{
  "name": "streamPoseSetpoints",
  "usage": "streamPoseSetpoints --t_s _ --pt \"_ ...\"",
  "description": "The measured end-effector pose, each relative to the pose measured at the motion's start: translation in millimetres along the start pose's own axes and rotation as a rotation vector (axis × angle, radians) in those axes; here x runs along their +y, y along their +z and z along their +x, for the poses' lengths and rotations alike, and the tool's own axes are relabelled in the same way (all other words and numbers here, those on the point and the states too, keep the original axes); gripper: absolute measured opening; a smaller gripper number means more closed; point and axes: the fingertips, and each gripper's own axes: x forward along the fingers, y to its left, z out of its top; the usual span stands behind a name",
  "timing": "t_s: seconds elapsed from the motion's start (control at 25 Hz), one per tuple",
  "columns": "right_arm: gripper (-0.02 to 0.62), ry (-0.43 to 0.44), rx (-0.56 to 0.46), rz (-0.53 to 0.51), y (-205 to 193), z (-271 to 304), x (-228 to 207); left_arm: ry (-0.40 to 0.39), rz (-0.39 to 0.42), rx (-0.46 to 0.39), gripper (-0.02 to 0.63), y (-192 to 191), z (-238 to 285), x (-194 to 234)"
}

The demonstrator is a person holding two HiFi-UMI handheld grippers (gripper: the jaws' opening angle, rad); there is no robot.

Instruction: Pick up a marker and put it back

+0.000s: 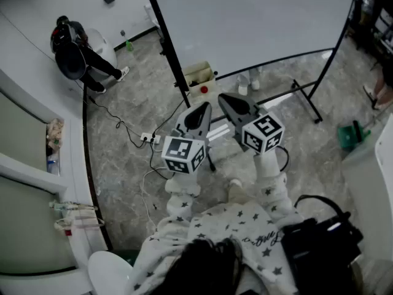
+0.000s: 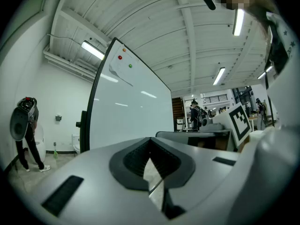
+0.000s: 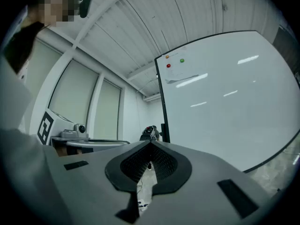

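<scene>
Marker absent from every view; my left claw (image 1: 198, 117) and right claw (image 1: 231, 103), both closed and empty, face the whiteboard (image 1: 245, 23), so pickup looks either unstarted or finished.

— How's the light?
— Bright and even. The ceiling tube lights (image 2: 92, 50) are blown out to pure white.
— Any glare?
— Pale streaks of them reflect off the whiteboard (image 3: 225, 97). Shadows on the floor (image 1: 123, 158) are faint and soft.
— Sharpness?
— Both gripper views bulge and curve hard toward dark, vignetted corners, and the left gripper (image 2: 150, 140), right at the lens, is out of focus.
</scene>
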Motion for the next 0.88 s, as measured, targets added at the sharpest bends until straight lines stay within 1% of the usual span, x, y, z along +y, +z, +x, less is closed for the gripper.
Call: streamPoseSetpoints --t_s 0.12,0.28,0.36,0.44,0.56,0.68,0.72,0.76,0.8,0.88 --pt "0.005 0.015 0.000 -0.004 -1 17 -22 0.017 -0.002 0.009 0.002 0 20 17" --pt "0.005 0.037 -0.010 -0.024 -2 41 -54 0.054 -0.018 -0.003 0.002 2 53 40" --pt "0.005 0.030 -0.015 -0.050 -4 50 -67 0.072 -0.021 0.002 0.002 0 65 49" --pt "0.005 0.005 -0.015 -0.087 -6 55 -79 0.083 -0.026 0.008 0.002 -4 74 54" --pt "0.005 0.008 -0.011 -0.139 -9 65 -87 0.104 -0.035 0.020 0.002 -9 83 66" --pt "0.008 0.017 -0.014 -0.145 -13 73 -95 0.114 -0.040 0.041 0.002 -17 92 77" --pt "0.037 0.018 -0.016 -0.130 -17 77 -100 0.115 -0.041 0.046 0.002 -19 97 82" --pt "0.108 0.020 -0.018 -0.109 -21 82 -105 0.116 -0.042 0.050 0.002 -21 102 88" --pt "0.135 0.023 -0.014 -0.092 -27 87 -109 0.116 -0.044 0.053 0.002 -23 107 93" --pt "0.141 0.022 0.015 -0.091 -41 96 -114 0.114 -0.049 0.057 0.002 -26 114 102"
